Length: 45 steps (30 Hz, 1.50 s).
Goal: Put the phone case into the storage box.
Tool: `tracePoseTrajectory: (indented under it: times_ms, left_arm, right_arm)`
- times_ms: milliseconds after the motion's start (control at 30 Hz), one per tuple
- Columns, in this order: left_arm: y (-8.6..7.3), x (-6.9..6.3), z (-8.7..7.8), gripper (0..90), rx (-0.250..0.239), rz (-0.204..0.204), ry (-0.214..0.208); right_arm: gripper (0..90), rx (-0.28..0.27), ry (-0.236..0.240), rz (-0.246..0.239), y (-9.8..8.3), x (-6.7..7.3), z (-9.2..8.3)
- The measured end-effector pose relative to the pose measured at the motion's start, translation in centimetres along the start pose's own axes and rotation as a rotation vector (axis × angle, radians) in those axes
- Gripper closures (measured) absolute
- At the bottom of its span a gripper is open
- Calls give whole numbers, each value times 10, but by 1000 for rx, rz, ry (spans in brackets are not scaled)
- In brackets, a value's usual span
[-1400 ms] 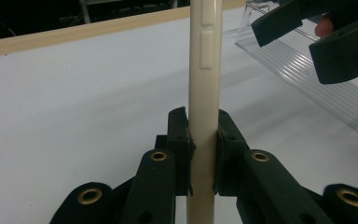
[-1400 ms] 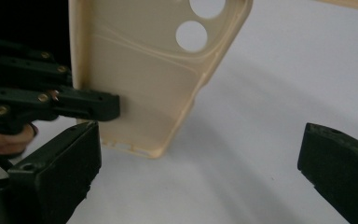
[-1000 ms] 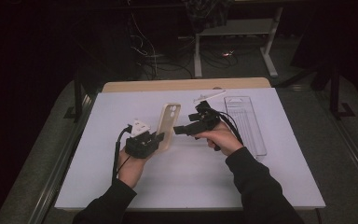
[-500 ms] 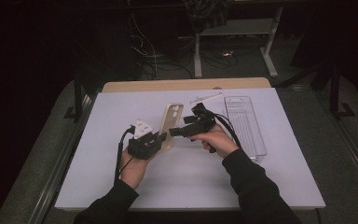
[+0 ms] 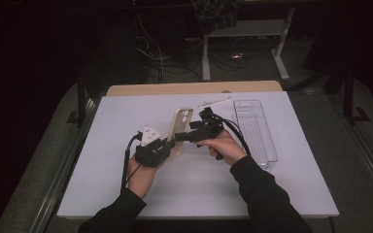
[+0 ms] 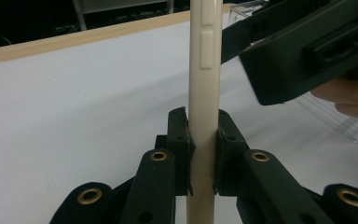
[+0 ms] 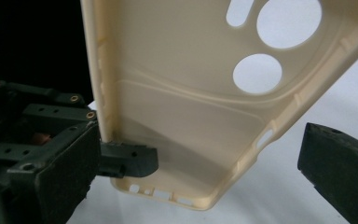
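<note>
nearest, at the bottom of the high view, two dark sleeves are seen, each hand carrying a black gripper. the left gripper [image 5: 167, 145] is clamped on the lower end of a cream phone case [image 5: 180, 127], which is held upright above the white table [image 5: 126, 194]. in the left gripper view the case [image 6: 204, 70] is seen edge-on as a slim, smooth, matte strip with two raised side buttons moulded into it, and the black pads [image 6: 182, 140] are pressed against both of its faces. the left gripper [image 6: 201, 154] itself is made of hard black plastic with brass-coloured bushings at its pivots.

just beyond, the right gripper [image 5: 180, 137] is pointed at the case from the side. in the right gripper view its jaws are parted, one on each side of the case [image 7: 186, 112], and no pad is seen pressing on it. the hollow inside of the case is shown there: soft-looking, rounded at the corners, with one large round hole, one smaller round hole and an oblong slot near its top, and small slots along the bottom edge.

farther right on the table, a clear plastic tray [image 5: 255, 128] is lying flat, long and rectangular with ribbed walls; whether anything lies in it cannot be told. beside its far end a small white strip [image 5: 214, 103] is lying. at the back, a wooden table edge [image 5: 189, 88] is visible.
</note>
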<state>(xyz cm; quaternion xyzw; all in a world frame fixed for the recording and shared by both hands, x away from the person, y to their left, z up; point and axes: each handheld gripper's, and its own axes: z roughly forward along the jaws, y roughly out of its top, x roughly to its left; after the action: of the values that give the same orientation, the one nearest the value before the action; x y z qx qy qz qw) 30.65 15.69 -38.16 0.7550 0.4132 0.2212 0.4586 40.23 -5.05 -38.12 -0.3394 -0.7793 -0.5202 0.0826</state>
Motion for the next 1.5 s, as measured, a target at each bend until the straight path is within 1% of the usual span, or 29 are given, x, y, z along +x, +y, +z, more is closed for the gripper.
tracePoseTrajectory:
  times_ms: [33, 100, 133, 167, 200, 300, 367, 400, 433, 467, 500, 533, 600, 700, 733, 833, 967, 1000, 1033, 1233, 1267, 1333, 1400, 1433, 1500]
  left_arm:
    - [0, -1, 0, 802, -2, -4, 1]
    - [0, -3, 1, 801, -14, -5, -4]
    - [0, -3, 0, 801, -1, 5, -3]
    - [-1, -5, 1, 801, -3, 2, -7]
    - [-1, -5, 1, 801, 11, 17, -7]
    - [-1, -9, 3, 801, 5, 28, -14]
    - [-1, -11, 3, 802, 23, 51, -15]
    - [-2, -12, 4, 801, 15, 49, -16]
    - [-2, -13, 3, 801, 21, 55, -16]
    - [-3, -15, 4, 802, 13, 53, -17]
    - [-2, -16, 4, 801, 19, 63, -15]
    - [-3, -18, 5, 801, 9, 52, -18]
    - [-3, -20, 6, 801, 2, 50, -23]
    - [-4, -20, 7, 801, 3, 51, -22]
    - [-4, -19, 7, 801, 12, 57, -20]
    - [-4, -19, 7, 801, 11, 56, -21]
    - [-4, -20, 7, 801, 6, 54, -21]
    - [-4, -20, 7, 801, 7, 53, -22]
    - [-4, -20, 7, 801, 4, 52, -21]
    - [-5, -21, 8, 798, 10, 55, -23]
    - [-5, -21, 9, 798, 5, 53, -23]
    - [-5, -20, 9, 794, 17, 59, -25]
    - [-6, -19, 10, 791, 16, 61, -31]
    - [-6, -19, 10, 784, 20, 60, -35]
    - [-5, -18, 11, 723, 24, 72, -34]
  right_arm:
    - [0, -5, -5, 0, 0, 0, 0]
    - [0, -15, 4, 8, 1, 0, -1]
    - [0, -20, 7, 12, 1, 1, -1]
    - [0, -24, 9, 17, 1, 1, -1]
    - [0, -27, 15, 19, 1, 1, -1]
    - [0, -31, 18, 23, 1, 2, -1]
    - [0, -34, 24, 33, 2, 2, -1]
    - [0, -35, 22, 34, 2, 2, -1]
    - [0, -41, 26, 33, 2, 1, -1]
    - [0, -44, 29, 35, 2, 1, -1]
    - [0, -46, 33, 37, 2, 0, -1]
    - [0, -48, 35, 41, 2, 0, -2]
    - [0, -58, 40, 53, 3, 0, -3]
    - [0, -56, 31, 51, 3, -1, -3]
    - [0, -59, 31, 50, 3, -1, -3]
    - [0, -45, 20, 50, 3, 0, -3]
    - [0, -34, 20, 47, 2, 0, -1]
    - [12, -34, 18, 49, 2, 0, -1]
    - [23, -39, 7, 44, 2, -1, -1]
    - [44, -43, 11, 44, 2, -1, -3]
    - [47, -43, 9, 43, 2, -1, -3]
    - [51, -41, 6, 45, 2, -1, -3]
    - [54, -39, 4, 43, 1, -1, -2]
    - [56, -38, 3, 40, 1, -1, -2]
    - [59, -33, 0, 42, 1, -1, -2]
